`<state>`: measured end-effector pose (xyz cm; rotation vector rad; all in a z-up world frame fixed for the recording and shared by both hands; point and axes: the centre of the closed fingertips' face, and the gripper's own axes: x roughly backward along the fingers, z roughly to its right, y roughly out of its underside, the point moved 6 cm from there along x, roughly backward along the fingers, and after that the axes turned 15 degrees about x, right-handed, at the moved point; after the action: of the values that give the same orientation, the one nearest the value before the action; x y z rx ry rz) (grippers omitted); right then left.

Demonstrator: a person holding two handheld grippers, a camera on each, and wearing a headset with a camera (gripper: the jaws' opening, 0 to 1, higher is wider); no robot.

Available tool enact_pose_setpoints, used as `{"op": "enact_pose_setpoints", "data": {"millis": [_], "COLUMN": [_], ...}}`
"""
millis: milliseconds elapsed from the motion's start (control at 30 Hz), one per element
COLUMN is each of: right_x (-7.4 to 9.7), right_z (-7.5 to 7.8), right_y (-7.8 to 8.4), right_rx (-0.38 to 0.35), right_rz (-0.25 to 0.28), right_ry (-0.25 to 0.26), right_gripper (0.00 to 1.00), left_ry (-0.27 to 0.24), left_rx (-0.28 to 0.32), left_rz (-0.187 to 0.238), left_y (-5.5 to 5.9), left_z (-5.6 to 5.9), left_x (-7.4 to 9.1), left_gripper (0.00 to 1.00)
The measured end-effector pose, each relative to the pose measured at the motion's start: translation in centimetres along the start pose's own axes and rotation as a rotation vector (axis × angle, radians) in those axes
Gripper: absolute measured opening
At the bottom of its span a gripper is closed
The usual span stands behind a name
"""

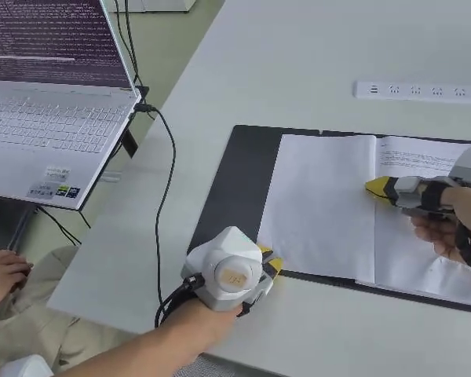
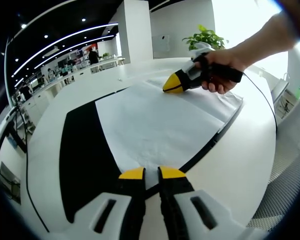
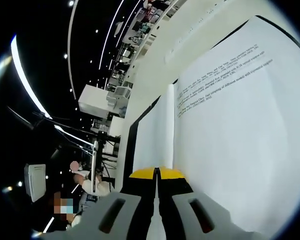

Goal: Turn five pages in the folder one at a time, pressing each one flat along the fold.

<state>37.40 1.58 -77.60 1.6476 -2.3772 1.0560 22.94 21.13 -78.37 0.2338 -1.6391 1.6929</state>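
Note:
The open folder lies flat, its black inner cover [image 1: 235,181] [image 2: 82,150] showing on the left. A blank white page [image 1: 322,204] [image 2: 150,125] [image 3: 152,135] lies left of the fold, and a page with printed lines [image 1: 424,157] [image 3: 240,110] lies to its right. My right gripper [image 1: 370,186] [image 3: 156,171] is shut, its yellow tips resting on the paper at the fold. In the left gripper view it [image 2: 166,89] comes in from the upper right. My left gripper [image 1: 269,260] [image 2: 151,173] sits at the blank page's near left corner, jaws shut to a thin slit with nothing between them.
An open laptop [image 1: 47,102] stands at the far left, and its black cable [image 1: 166,181] runs down the table beside the folder. A white power strip [image 1: 420,90] lies beyond the folder. A person's hand [image 1: 4,271] rests below the laptop. The table's near edge is close behind my left gripper.

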Motion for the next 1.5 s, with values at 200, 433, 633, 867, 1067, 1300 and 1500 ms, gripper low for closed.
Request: {"op": "enact_pose_setpoints", "data": {"millis": [200, 433, 633, 867, 1067, 1300, 1500], "right_x": [0.4, 0.8, 1.2, 1.7, 2.2, 2.9, 3.5], "right_z": [-0.2, -0.5, -0.8, -1.1, -1.7, -2.2, -2.6], "right_y": [1.0, 2.3, 3.3, 4.4, 5.7, 7.1, 8.2], "right_rx": [0.0, -0.008, -0.027, -0.032, -0.047, -0.057, -0.064], "right_rz": [-0.02, -0.033, -0.032, -0.048, -0.063, -0.088, -0.105], "right_ry": [-0.013, -0.028, -0.044, -0.061, -0.082, -0.104, -0.121], "right_gripper": [0.0, 0.0, 0.0, 0.0, 0.0, 0.0, 0.0], "left_ry": [-0.001, -0.002, 0.0, 0.0, 0.001, 0.0, 0.001], "left_rx": [-0.002, -0.006, -0.011, -0.013, -0.018, -0.018, -0.024], "left_rz": [-0.001, 0.001, 0.001, 0.005, 0.005, 0.008, 0.009], "left_y": [0.0, 0.0, -0.1, 0.0, 0.0, 0.0, 0.0], "left_z": [0.0, 0.0, 0.0, 0.0, 0.1, 0.1, 0.1], "left_x": [0.1, 0.1, 0.1, 0.1, 0.1, 0.0, -0.1], "left_gripper": [0.08, 0.08, 0.08, 0.08, 0.08, 0.08, 0.08]}}
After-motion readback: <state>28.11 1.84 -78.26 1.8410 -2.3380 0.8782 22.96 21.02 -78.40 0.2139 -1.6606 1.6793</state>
